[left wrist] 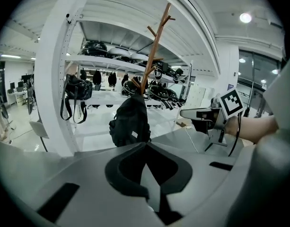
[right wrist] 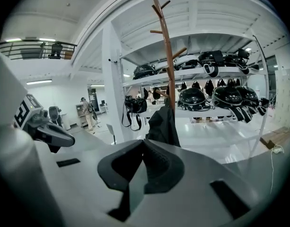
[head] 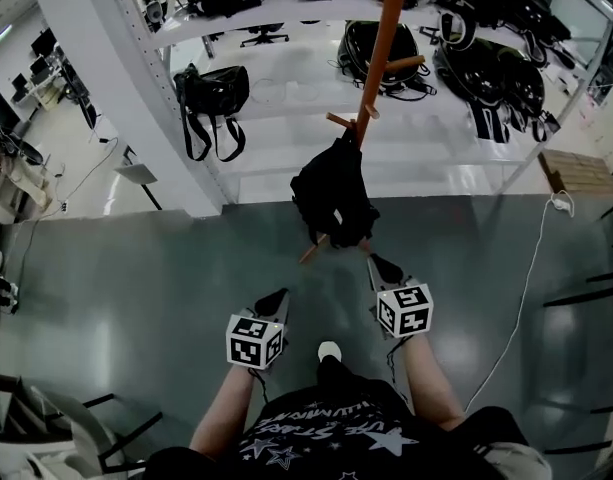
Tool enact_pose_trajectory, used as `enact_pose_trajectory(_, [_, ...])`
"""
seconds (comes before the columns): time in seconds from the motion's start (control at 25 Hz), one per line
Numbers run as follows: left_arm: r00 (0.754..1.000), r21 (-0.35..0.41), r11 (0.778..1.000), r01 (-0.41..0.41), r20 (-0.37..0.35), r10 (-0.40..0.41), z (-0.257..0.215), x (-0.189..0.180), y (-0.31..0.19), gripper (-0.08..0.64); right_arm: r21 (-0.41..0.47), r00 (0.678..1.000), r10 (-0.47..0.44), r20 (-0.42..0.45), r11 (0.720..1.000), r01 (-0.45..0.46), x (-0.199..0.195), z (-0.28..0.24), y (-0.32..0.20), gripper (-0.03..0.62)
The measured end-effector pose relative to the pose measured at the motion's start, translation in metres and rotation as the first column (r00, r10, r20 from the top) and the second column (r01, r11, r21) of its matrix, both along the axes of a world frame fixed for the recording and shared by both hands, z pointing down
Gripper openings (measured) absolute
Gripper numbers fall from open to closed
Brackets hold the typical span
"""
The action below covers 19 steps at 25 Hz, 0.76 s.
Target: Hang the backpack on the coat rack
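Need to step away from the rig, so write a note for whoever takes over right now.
Left hand-held gripper: shut, empty.
Right hand-held gripper: shut, empty.
Both are short of the backpack and touch nothing.
The backpack hangs on the coat rack, against its pole.
Done: the hanging looks complete.
Left: probably nothing, except perhaps a check that it hangs securely.

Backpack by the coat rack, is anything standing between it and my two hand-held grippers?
Nothing visible does. The backpack hangs on the coat rack; only grey floor lies between it and the left hand-held gripper and right hand-held gripper, both shut and empty.
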State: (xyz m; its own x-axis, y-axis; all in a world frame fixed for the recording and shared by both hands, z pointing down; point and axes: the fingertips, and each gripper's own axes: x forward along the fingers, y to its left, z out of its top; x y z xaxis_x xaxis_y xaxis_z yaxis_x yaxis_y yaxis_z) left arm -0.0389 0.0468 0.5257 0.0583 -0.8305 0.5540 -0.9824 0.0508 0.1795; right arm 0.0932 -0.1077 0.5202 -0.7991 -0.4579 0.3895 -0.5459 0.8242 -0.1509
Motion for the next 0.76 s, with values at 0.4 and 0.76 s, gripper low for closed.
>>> enact_pose_trajectory(0.4, [1.0,0.043,0.999,-0.023,-0.007,0.023,-0.025,0.044,0.082,0.017,0.025,0.999,-0.035,-0.011,0.999,0.036,0.023,-0.027,0.093,0.009])
enact_pose_trajectory(0.76, [1.0,0.042,0.999,-0.013,0.005,0.013,-0.113,0.06,0.135,0.017,-0.003,1.0,-0.025,-0.007,1.0,0.025,0.055,-0.118,0.145,0.009])
